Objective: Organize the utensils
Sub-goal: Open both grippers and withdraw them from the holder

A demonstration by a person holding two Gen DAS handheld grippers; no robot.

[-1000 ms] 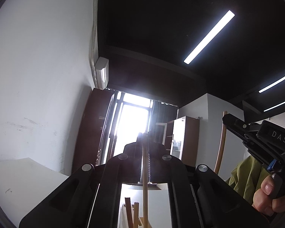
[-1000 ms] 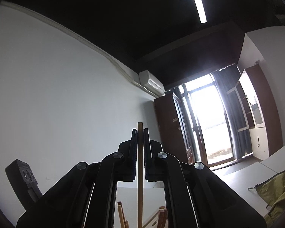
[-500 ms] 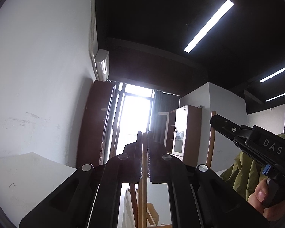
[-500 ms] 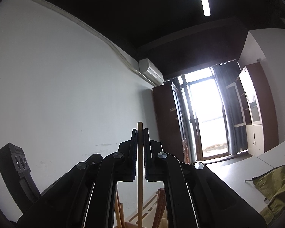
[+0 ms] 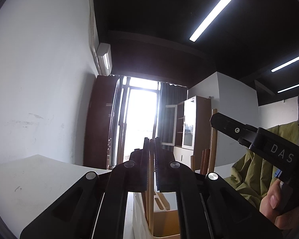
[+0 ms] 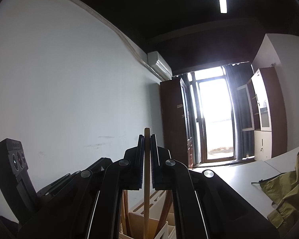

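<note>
Standing upright in right gripper (image 6: 147, 141): slim pale wooden stick (image 6: 147, 179).

White letters "DAS" stand on the black body of the right gripper (image 5: 219, 117)
</note>
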